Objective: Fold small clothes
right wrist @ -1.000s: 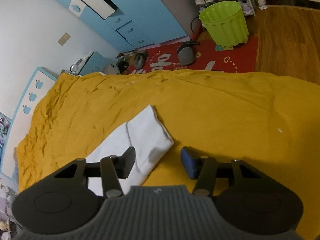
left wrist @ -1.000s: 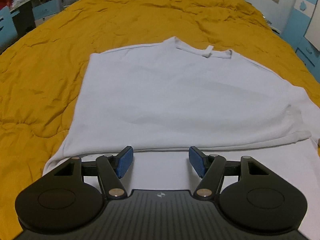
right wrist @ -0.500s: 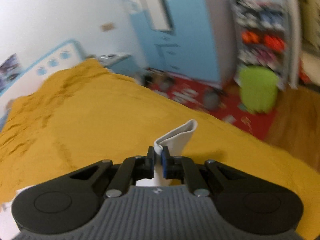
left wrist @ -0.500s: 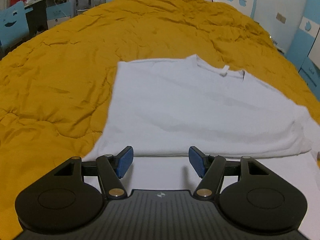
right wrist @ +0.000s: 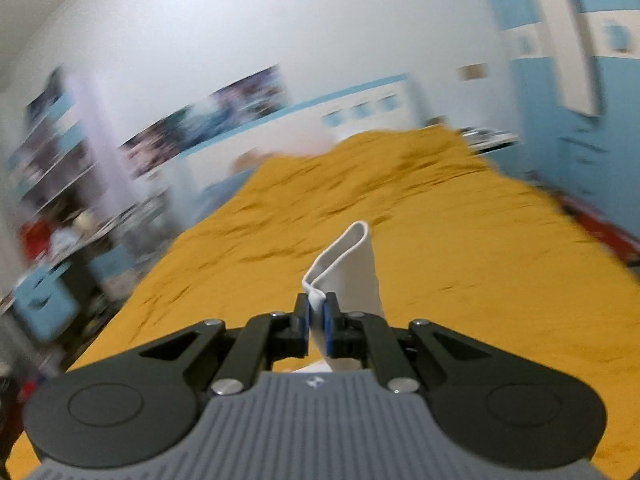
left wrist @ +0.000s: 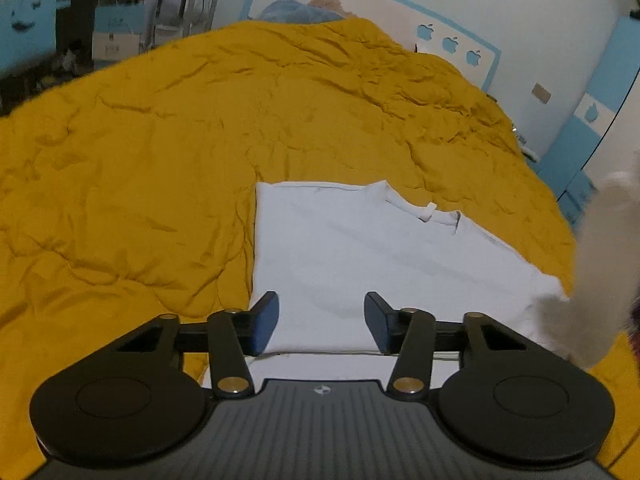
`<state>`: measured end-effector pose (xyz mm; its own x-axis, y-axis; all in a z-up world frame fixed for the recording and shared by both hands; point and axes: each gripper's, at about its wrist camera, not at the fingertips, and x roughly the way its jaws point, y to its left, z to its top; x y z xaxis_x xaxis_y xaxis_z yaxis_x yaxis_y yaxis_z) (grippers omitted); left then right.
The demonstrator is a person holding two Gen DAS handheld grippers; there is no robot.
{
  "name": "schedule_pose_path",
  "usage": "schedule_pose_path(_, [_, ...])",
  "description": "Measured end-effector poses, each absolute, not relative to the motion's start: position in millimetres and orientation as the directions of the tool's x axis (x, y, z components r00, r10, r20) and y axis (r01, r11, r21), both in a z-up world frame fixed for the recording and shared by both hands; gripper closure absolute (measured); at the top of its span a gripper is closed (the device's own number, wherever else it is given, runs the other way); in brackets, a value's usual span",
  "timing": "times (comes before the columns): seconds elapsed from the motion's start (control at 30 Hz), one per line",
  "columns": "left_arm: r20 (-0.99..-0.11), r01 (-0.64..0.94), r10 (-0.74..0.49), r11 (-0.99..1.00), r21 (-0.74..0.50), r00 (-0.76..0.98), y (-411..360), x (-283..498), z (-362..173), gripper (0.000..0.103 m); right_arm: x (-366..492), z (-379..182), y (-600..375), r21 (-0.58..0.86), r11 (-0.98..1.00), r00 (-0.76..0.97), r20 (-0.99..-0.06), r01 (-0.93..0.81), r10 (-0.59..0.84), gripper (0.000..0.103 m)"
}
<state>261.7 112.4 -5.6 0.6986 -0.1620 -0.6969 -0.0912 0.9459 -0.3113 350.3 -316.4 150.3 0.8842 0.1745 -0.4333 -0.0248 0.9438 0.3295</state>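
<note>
A white T-shirt lies on the mustard-yellow quilt, its left side folded in and its collar pointing away. My left gripper hovers above the shirt's near part; its jaws are closing with nothing gripped between them. At the right edge of the left wrist view, the shirt's right sleeve rises blurred off the bed. In the right wrist view my right gripper is shut on that white sleeve, whose cuff sticks up past the fingertips above the quilt.
The quilt covers the whole bed. A white and blue headboard with apple shapes stands at the far end. Blue cabinets run along the right side, and a desk with chairs stands at the far left.
My right gripper closed on the sleeve, lifted it off the bed and swung round toward the headboard. My left gripper rose and backed off, its jaws narrowing; the shirt looks smaller and further.
</note>
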Motion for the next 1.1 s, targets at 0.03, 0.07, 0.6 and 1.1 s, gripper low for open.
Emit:
schedule_pose_path(0.03, [-0.697,-0.095,-0.175,0.939,-0.33,0.696,118,263,-8,0.049,356,142,-293,0.323,0.945,0.871,-0.447,-0.056,0.204,0.102])
schedule_pose_path(0.07, [-0.698,-0.102,-0.186,0.931,-0.349,0.692,123,264,-11,0.051,363,128,-269,0.333,0.939,0.848,-0.471,-0.082,0.241,0.102])
schedule_pose_path(0.6, [-0.687,-0.107,-0.329,0.853,-0.51,0.648,151,281,-72,0.05,390,-113,-100,0.387,0.915,0.472,-0.789,-0.116,0.394,0.098])
schedule_pose_path(1.1, [-0.613,-0.057,-0.467,0.765,-0.641,0.638,130,303,-84,0.033,360,-54,-182,0.406,0.904,0.592,-0.699,-0.133,0.401,0.071])
